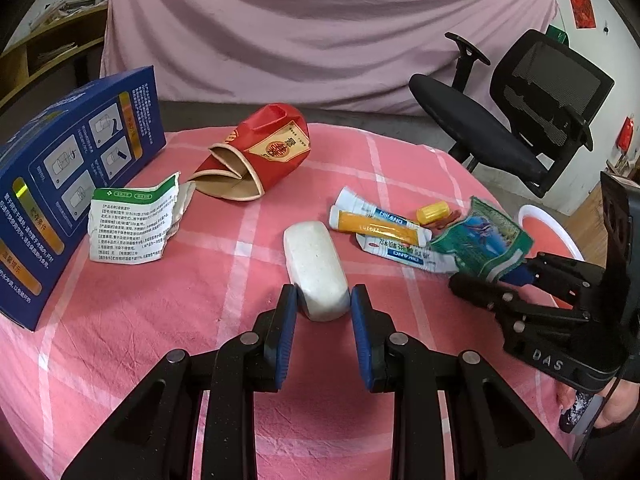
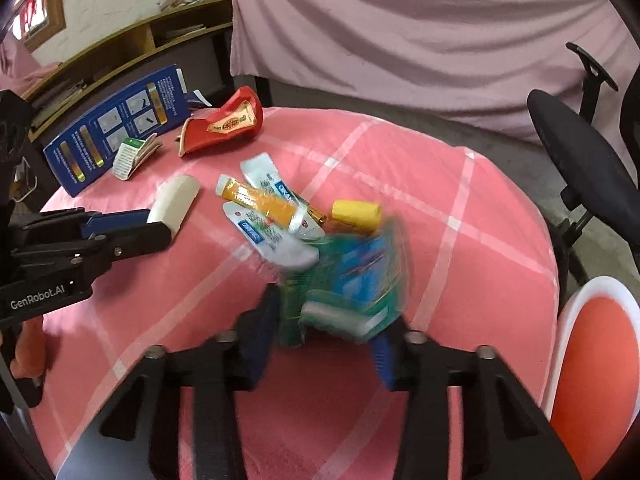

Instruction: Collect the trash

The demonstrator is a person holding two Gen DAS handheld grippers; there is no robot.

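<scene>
green foil wrapper point(image 2: 352, 280) pinched in my right gripper point(image 2: 324, 336), low over pink checked tablecloth point(image 1: 160, 320), blurred. left gripper point(image 1: 323, 304) clamps near end of white foam block point(image 1: 316, 264), block resting on cloth. step, i judge: pickup of two pieces. loose tubes point(image 1: 380, 228), yellow cap point(image 1: 431, 213), red carton point(image 1: 256, 156), torn leaflet point(image 1: 132, 224) wait. next: lift both, carry toward red-and-white bin point(image 2: 592, 360) at right, i guess.

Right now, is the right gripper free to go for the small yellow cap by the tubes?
Probably not yet. The right gripper has its jaws shut on the green packet, so it would need to drop that first. The yellow cap itself lies uncovered just beyond the packet, beside the tubes.
</scene>
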